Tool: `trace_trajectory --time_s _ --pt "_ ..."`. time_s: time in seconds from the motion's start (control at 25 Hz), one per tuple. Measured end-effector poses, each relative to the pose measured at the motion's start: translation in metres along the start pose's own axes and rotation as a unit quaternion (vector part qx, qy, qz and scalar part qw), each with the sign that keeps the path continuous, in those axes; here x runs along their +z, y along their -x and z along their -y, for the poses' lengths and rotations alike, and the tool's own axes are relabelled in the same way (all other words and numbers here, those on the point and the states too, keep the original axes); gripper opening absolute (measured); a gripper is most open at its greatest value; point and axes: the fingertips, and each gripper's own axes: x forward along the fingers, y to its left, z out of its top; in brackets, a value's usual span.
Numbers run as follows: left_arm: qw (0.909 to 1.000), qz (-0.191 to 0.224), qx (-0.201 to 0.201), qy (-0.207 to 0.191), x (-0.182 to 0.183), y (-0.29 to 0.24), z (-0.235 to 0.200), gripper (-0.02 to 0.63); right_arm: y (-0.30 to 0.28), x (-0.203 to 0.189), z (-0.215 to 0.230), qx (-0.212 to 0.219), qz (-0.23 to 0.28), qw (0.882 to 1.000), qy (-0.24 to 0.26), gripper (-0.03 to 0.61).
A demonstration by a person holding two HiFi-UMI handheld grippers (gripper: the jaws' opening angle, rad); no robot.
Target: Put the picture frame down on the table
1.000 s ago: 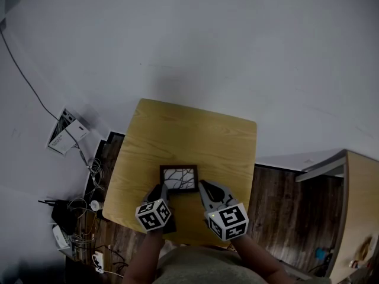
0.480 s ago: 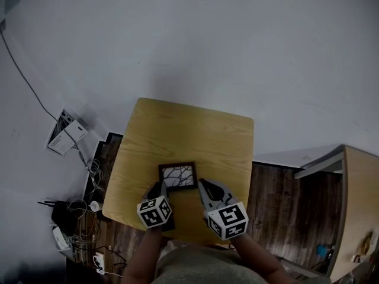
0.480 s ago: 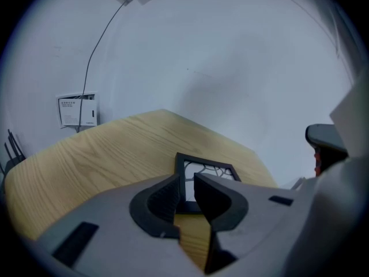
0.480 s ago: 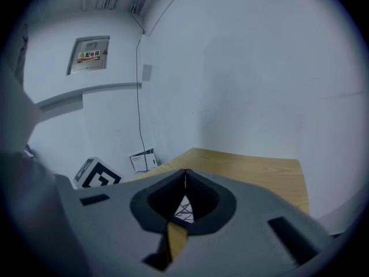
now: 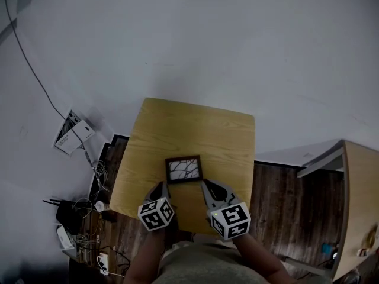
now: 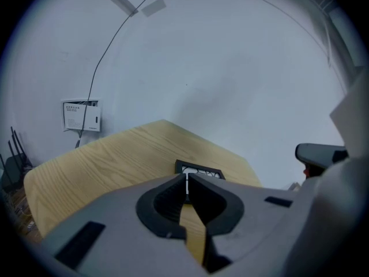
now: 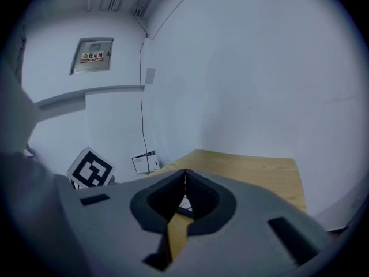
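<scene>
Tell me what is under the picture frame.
The picture frame lies flat on the wooden table. The patch directly beneath is covered by the frame.

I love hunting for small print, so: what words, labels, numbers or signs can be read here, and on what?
Nothing reads clearly enough to quote.
The wall box label: yellow warning triangle and a few characters, too blurred.
The white wall panel: lines of print, too small.
The marker cubes: black-and-white square patterns, no letters.
The picture frame: branch-like drawing, no words.
</scene>
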Motion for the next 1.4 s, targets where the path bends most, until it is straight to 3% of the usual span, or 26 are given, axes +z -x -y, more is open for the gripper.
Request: trace_trajectory --time_s 0.68,1.4 --pt "0.9974 0.026 -0.065 -0.015 -0.009 0.13 -0.002 0.003 0.067 -0.025 -0.096 -0.013 0.02 1.0 -0.006 0.0" --pt "0.9938 0.051 -0.099 -0.003 -0.049 0.254 -0.006 0.003 0.147 -0.057 -0.188 0.024 0.02 0.999 0.011 0.0"
